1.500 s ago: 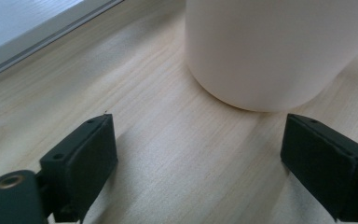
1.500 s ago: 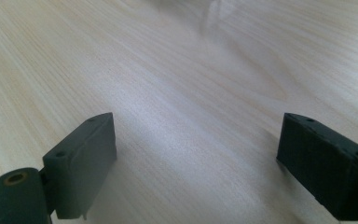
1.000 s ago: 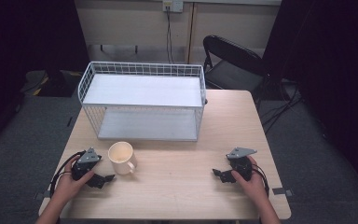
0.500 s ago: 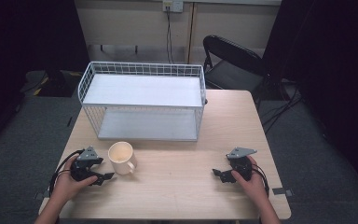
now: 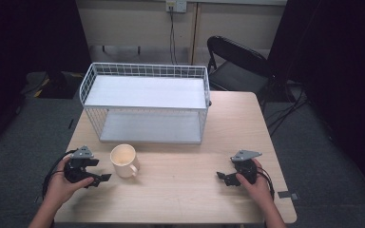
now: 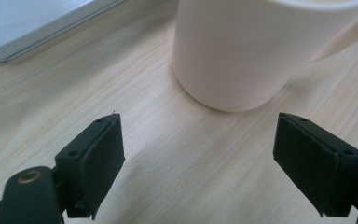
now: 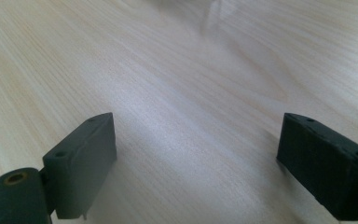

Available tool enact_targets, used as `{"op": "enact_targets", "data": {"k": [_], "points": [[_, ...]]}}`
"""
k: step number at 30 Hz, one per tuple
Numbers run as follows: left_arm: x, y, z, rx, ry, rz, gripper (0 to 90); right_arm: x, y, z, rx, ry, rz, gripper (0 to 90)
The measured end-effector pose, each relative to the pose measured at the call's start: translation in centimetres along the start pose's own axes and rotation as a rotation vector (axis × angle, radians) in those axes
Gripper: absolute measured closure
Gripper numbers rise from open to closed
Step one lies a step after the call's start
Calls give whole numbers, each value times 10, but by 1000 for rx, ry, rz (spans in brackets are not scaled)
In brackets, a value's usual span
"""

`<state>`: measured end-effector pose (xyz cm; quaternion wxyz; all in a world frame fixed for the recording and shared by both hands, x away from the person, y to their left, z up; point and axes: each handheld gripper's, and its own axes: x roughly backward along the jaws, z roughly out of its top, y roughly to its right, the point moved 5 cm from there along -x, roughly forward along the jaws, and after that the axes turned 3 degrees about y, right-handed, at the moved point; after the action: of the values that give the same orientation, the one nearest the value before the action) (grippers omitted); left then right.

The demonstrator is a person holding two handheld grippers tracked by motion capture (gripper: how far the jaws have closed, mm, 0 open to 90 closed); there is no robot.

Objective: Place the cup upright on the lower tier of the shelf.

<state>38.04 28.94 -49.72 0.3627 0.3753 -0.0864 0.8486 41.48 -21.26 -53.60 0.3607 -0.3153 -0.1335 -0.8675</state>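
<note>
A cream mug [image 5: 124, 160] stands upright on the wooden table [image 5: 185, 190], its handle toward the front right. My left gripper [image 5: 100, 177] rests on the table just left of the mug, open, with nothing between its jaws. In the left gripper view the mug [image 6: 242, 51] stands close ahead of my open left gripper [image 6: 198, 154], a short gap apart. My right gripper [image 5: 223, 179] lies at the table's front right, open and empty. The right gripper view has my right gripper [image 7: 198, 158] wide open over bare wood.
A white wire basket rack [image 5: 145, 102] with a flat white top and a lower shelf stands at the back middle of the table. Its base edge [image 6: 37, 32] lies left of the mug. A black chair [image 5: 240, 61] stands behind the table.
My left gripper has turned slightly toward the mug. The right gripper and the mug have stayed where they were.
</note>
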Motion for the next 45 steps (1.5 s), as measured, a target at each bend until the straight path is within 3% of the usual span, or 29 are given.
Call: {"op": "enact_targets", "data": {"k": [10, 15, 26, 34, 45], "points": [[10, 4, 10, 14, 0, -11, 162, 0, 0, 0, 0, 0, 0, 109], [12, 9, 15, 1, -11, -19, 166, 0, 0, 0, 0, 0, 0, 109], [16, 12, 25, 26, -26, -28, 171, 0, 0, 0, 0, 0, 0, 109], [19, 17, 32, 2, -38, -40, 171, 0, 0, 0, 0, 0, 0, 109], [26, 16, 43, 29, -22, -21, 171, 0, 0, 0, 0, 0, 0, 109]]}}
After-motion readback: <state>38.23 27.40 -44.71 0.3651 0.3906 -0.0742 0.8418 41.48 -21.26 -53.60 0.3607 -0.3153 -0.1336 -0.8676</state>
